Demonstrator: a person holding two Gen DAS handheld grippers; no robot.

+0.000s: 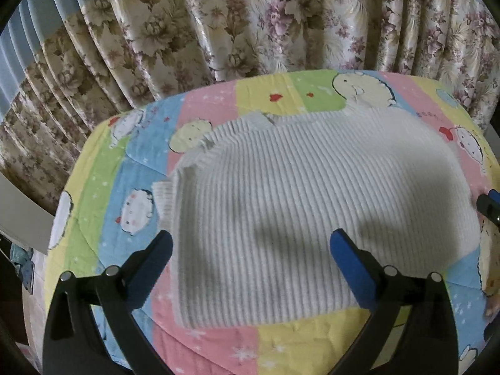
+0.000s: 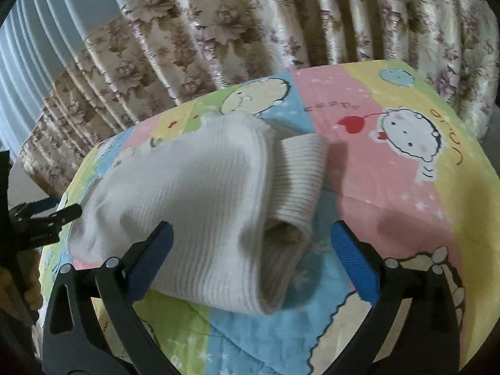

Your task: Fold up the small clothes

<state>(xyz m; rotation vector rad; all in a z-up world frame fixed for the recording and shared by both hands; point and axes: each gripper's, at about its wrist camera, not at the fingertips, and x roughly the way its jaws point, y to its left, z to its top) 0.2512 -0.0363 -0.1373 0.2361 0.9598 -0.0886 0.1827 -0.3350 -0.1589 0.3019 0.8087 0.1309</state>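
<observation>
White ribbed knit fills the space ahead of both my grippers: a small sweater [image 1: 281, 218] lies on the quilt [image 1: 109, 187], folded into a rough rectangle. My left gripper [image 1: 251, 250] has its jaws spread wide, hovering over the sweater's near half, nothing pressed between the blue pads; the left pad sits just past the garment's left edge, the right pad over the knit. A ribbed cuff pokes out beyond the left pad, and the collar shows at the far edge.

My right gripper [image 2: 251, 243] is also wide apart and gripping nothing. Between its jaws the sweater's [image 2: 187, 193] folded side edge bulges up, with a rolled sleeve [image 2: 300, 181] lying loose towards the right pad, its open end facing me. Right of that pad the quilt [image 2: 390, 187] is bare, with plenty of room to move. To the far left of these jaws, my other gripper's [image 2: 67, 212] black tip is at the garment's far edge.

Quilted cotton in pastel pink, yellow, blue and green blocks with cartoon figures covers the surface, whose far edge drops off close beyond the sweater. Behind it hangs a shiny pleated floral curtain [image 1: 250, 25].
</observation>
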